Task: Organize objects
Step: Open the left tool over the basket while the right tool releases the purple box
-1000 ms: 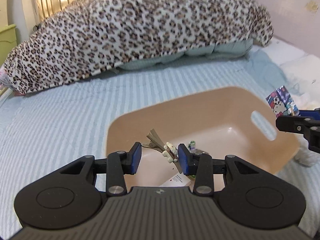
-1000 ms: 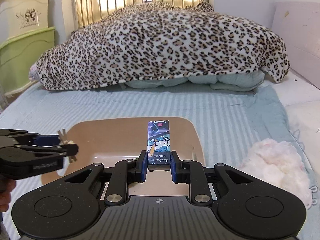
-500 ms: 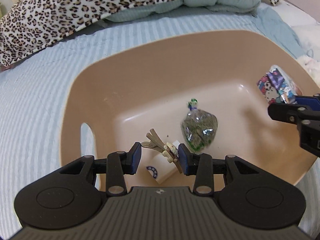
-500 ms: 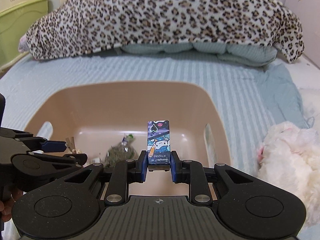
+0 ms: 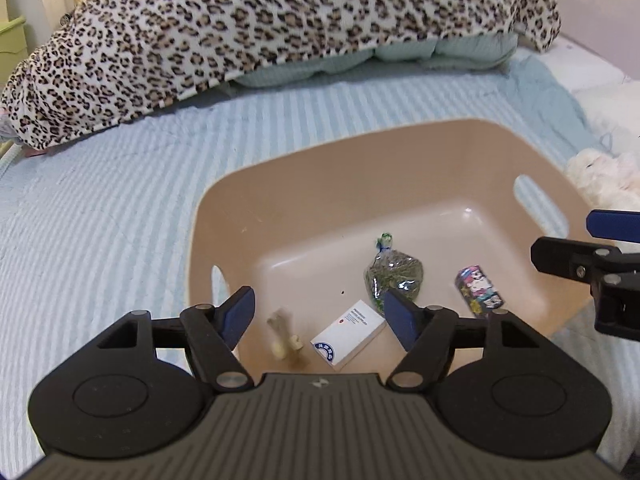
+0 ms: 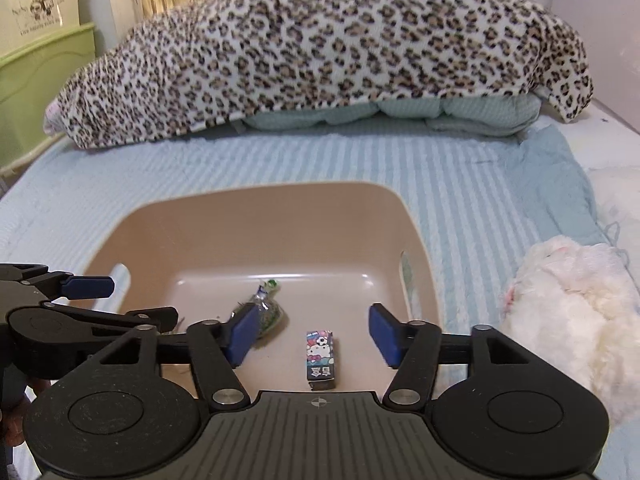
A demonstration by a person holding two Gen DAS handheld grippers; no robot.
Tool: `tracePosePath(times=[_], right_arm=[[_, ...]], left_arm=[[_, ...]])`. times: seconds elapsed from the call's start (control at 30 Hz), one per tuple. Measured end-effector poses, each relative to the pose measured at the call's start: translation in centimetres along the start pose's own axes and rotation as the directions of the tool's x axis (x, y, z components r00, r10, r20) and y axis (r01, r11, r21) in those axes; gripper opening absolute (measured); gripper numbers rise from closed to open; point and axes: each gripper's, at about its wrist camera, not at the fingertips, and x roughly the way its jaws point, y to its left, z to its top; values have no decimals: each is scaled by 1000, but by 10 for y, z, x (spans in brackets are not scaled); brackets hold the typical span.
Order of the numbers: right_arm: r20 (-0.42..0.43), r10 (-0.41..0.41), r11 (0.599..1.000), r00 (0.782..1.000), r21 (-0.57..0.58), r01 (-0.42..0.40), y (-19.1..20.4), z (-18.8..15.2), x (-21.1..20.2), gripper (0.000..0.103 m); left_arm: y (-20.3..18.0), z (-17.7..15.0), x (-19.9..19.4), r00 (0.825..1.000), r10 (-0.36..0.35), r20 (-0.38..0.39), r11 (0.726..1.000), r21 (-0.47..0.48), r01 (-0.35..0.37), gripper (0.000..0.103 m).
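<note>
The beige basin (image 5: pixel 280 200) is sitting on the striped bedspread (image 5: pixel 100 220); through your left view, your left gripper (image 5: pixel 318 314) is hanging spread and empty over the hair clip (image 5: pixel 285 338), white box (image 5: pixel 348 334) and green pouch (image 5: pixel 394 276). Through your right view, your right gripper (image 6: pixel 312 334) is gaping above the cartoon box (image 6: pixel 320 354) lying flat in the basin.

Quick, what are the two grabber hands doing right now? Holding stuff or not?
Left gripper: open, holding nothing; the hair clip lies in the basin.
Right gripper: open, holding nothing; the cartoon box lies in the basin.
</note>
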Motion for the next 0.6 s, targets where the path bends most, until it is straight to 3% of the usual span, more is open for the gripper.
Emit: tracePosePath(times=[0.23, 0.37, 0.6], right_arm=[[33, 12, 1000, 999, -18, -11, 0, -9, -42, 80], [31, 8, 1000, 999, -31, -7, 0, -21, -59, 90], [-27, -13, 999, 1000, -43, 12, -6, -51, -63, 93]], left_arm=[[-2, -14, -38, 999, -11, 44, 1000, 11, 10, 75], [1, -31, -56, 999, -20, 49, 1000, -13, 20, 88], [-2, -66, -67, 999, -38, 12, 999, -1, 38, 89]])
